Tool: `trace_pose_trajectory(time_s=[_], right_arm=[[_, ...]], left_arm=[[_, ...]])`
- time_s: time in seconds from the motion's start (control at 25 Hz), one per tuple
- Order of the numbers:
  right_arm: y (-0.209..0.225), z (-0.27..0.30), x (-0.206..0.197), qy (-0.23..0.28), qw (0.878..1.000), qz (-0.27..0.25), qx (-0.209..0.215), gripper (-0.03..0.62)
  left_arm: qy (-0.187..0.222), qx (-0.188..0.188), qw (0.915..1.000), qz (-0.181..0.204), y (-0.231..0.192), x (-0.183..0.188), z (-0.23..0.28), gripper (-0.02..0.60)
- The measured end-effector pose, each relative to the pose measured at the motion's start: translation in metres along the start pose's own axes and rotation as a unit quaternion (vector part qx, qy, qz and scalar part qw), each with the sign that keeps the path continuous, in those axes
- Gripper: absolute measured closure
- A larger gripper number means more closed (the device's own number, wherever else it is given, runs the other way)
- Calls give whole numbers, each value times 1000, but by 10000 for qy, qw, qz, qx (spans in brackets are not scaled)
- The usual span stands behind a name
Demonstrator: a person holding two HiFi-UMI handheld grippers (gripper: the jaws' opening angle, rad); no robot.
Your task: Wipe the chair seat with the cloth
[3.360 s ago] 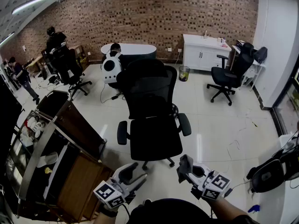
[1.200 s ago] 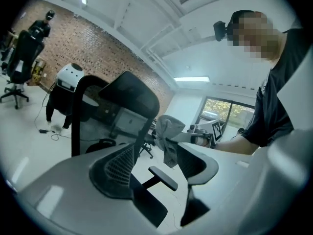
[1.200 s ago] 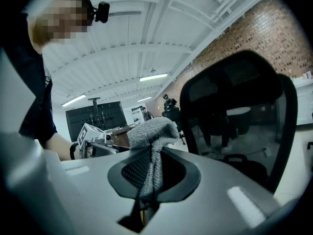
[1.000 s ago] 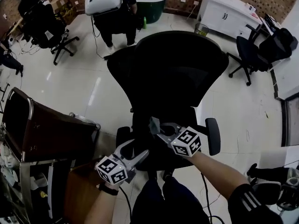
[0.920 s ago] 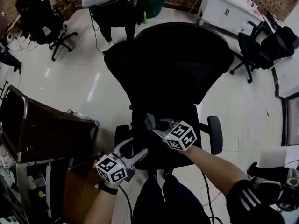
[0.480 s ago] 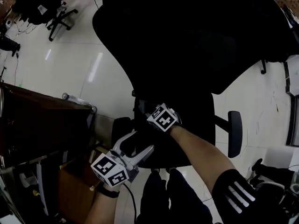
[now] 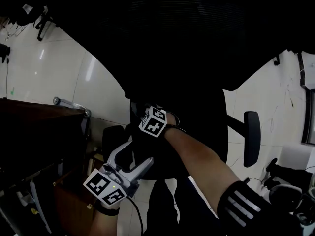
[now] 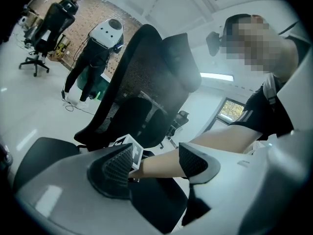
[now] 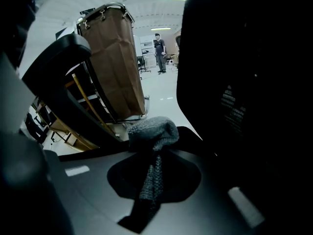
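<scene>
So, right claw (image 9: 146, 190): pressed together on a strip of the grey knitted cloth (image 9: 152, 130), the rest of which bunches just beyond the tips.
Cloth's place: low over the black padded chair seat (image 8: 159, 202), toward its left side, near the left armrest (image 7: 112, 137). Whether it touches the seat is lost in the dark.
Left claw (image 8: 155, 163): spread, nothing between the pads. It is held off the seat's front left corner, looking across at the right forearm (image 7: 197, 154).
Chair: black mesh backrest (image 8: 129, 82) upright behind the seat, on a glossy white floor (image 7: 59, 77).
Neighbour: brown bag-sided cart (image 9: 115, 67) close by on the chair's left.
Step, as I judge: the wipe is about to begin or barely begun.
Risk one: only a narrow strip is pinched, so a hard drag could pull the cloth from the jaws.
Risk two: this looks like a swivel chair, and a sideways stroke may turn it, since the left claw steadies nothing.
Risk three: a wide leftward stroke could knock the armrest or cart.
</scene>
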State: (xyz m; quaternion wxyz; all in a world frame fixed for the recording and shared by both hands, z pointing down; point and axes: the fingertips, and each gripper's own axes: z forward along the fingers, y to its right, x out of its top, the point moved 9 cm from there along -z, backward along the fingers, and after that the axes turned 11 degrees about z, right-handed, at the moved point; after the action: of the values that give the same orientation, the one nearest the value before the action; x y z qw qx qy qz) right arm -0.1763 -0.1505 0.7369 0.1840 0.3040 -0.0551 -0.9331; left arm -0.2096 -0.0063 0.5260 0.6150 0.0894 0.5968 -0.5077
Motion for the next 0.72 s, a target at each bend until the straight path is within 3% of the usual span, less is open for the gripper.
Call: trace_pose_trajectory(time_s=[0.16, 0.36, 0.56, 0.72], right_arm=[[20, -13, -27, -198, 9994, -90, -267, 563], [76, -57, -94, -749, 9939, -1, -805, 563], [136, -127, -162, -919, 9826, 756, -1424, 563], [167, -168, -187, -1068, 9695, 1091, -1916, 563]], left_arm=[[-79, -47, 9999, -47, 2, -7, 11, 261], [-205, -271, 9994, -95, 17, -11, 33, 261], [-264, -371, 9989, -84, 21, -11, 48, 261], [-312, -387, 9988, -20, 23, -9, 54, 261]])
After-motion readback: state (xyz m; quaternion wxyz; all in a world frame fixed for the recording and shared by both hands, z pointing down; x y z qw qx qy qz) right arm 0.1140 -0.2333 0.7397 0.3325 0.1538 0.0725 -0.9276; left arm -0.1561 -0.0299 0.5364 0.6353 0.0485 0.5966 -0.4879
